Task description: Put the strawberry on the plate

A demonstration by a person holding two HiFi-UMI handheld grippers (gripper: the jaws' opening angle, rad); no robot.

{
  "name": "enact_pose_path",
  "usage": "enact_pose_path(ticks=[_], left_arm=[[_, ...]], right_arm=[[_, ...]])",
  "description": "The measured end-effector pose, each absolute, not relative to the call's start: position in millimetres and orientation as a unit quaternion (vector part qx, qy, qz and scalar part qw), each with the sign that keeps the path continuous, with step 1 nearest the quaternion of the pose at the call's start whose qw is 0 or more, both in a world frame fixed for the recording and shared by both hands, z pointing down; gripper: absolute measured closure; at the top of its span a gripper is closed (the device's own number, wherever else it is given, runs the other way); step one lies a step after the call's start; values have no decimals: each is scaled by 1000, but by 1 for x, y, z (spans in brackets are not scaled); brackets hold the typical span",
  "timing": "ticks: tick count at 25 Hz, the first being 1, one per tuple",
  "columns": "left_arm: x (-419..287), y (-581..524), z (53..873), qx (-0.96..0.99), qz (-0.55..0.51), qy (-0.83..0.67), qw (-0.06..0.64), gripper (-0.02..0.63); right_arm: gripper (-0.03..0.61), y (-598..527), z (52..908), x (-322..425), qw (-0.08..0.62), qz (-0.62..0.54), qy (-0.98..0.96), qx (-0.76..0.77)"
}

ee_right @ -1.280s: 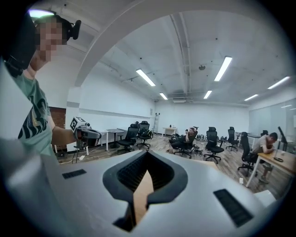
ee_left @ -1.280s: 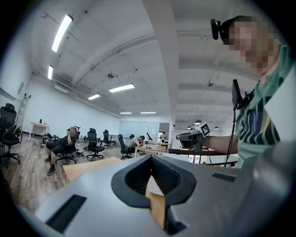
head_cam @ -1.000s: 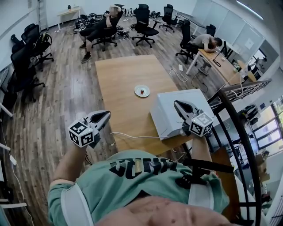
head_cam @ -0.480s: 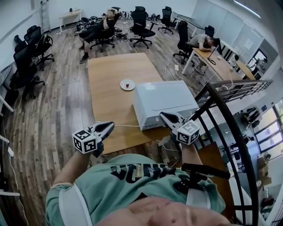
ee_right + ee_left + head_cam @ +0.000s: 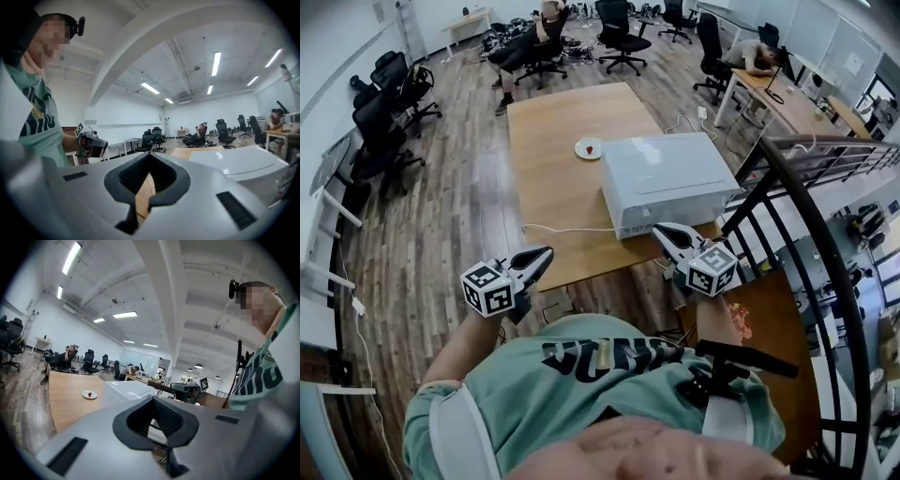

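Strawberry lies on the white plate, on the far half of the wooden tabletop, just beside the far left corner of a white box. Both tongs are held at the near end, well apart from the plate. Left tongs — pressed together, nothing between them, off the tabletop's near left edge. Right tongs — likewise closed and empty, tips close to the box's near side. A white cable runs across the tabletop toward the box.
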State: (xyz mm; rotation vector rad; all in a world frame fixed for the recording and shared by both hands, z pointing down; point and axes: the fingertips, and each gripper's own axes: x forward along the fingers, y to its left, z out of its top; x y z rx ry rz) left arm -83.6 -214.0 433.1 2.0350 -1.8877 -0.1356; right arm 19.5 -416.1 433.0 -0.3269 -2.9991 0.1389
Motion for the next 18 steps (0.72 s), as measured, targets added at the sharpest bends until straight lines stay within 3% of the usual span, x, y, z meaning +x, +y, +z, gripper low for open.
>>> enact_pose_path(ticks=[5, 11, 18], left_arm=[[-92, -185, 433, 746, -48, -641, 173, 609], [-150, -111, 429, 795, -53, -582, 160, 609], [-208, -4, 449, 834, -42, -523, 172, 609]], right_arm=[[571, -377, 437, 16, 71, 49, -993, -81], [571, -300, 426, -23, 67, 37, -997, -11], [571, -178, 451, -46, 53, 110, -991, 53]])
